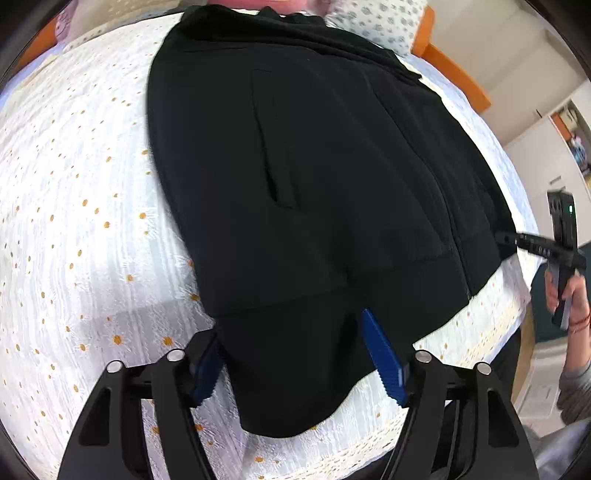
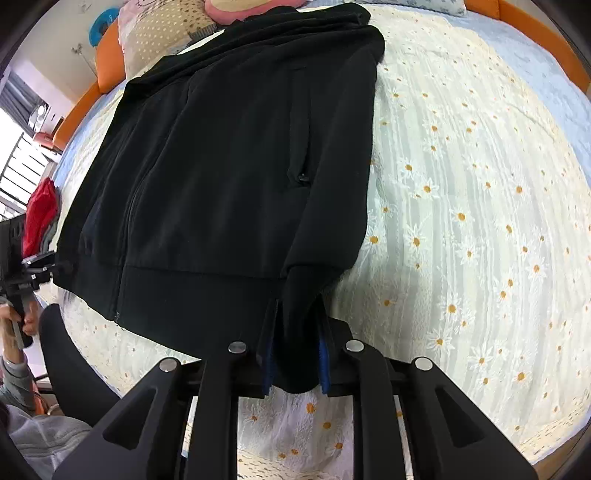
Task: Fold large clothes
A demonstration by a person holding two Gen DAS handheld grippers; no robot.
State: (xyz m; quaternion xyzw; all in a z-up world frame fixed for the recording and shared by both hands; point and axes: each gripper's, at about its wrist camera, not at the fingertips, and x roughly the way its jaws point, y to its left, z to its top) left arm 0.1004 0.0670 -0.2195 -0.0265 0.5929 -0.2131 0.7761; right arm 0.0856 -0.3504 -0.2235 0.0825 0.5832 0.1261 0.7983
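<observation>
Between the left gripper's blue-padded fingers lies a sleeve cuff of the black jacket; the jaws stand wide on either side of it, and the pads are not pressed together. The cuff hangs down toward the bed's near edge, over the daisy-print bedspread.

In the right wrist view, the right gripper has its jaws drawn in close on the other sleeve cuff, the blue pads touching the dark cloth on both sides, so it grips that cuff.

Ahead of both sets of jaws the jacket lies flat on the bedspread, front side up with its zip closed, ribbed hem nearest and collar farthest. A slit pocket shows just ahead of the left jaws, and another pocket with a zip pull ahead of the right jaws.

Beyond the collar, at the far end of the bed, are pillows and an orange bed frame. To the left of the right jaws, past the bed's edge, lies a red cloth.
</observation>
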